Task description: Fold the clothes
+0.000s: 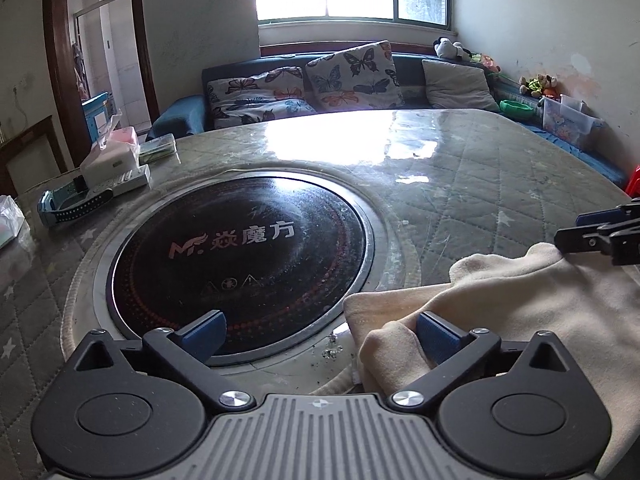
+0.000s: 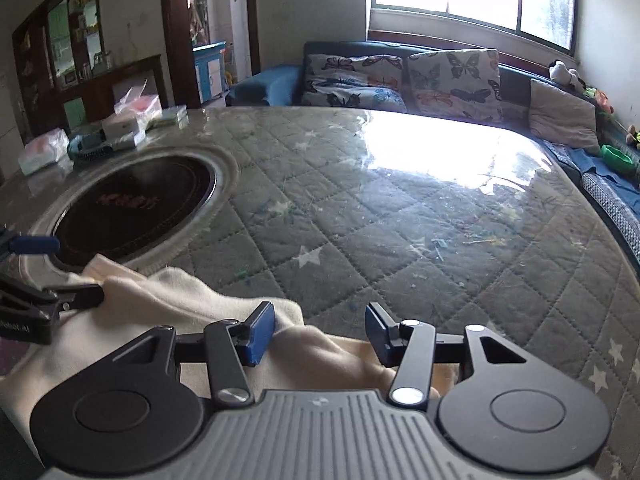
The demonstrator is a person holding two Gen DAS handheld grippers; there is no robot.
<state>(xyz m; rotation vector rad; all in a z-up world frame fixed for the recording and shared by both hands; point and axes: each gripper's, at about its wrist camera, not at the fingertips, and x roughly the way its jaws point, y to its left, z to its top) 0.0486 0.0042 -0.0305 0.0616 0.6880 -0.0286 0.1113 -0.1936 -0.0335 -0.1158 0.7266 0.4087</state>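
Note:
A cream fleece garment (image 1: 500, 308) lies bunched on the quilted table at its near edge; it also shows in the right wrist view (image 2: 168, 304). My left gripper (image 1: 320, 336) is open, low over the table; its right finger pad (image 1: 436, 336) touches a fold of the cloth, the left pad is over the black cooktop. My right gripper (image 2: 320, 332) is open, with a fold of the garment lying between its pads. The right gripper also shows at the far right of the left wrist view (image 1: 604, 236), at the garment's far edge.
A round black induction cooktop (image 1: 240, 256) is set into the table (image 1: 480, 184). Tissue packs, boxes and a blue watch (image 1: 72, 204) sit at the table's left. A sofa with butterfly cushions (image 1: 352, 76) stands behind, under the window.

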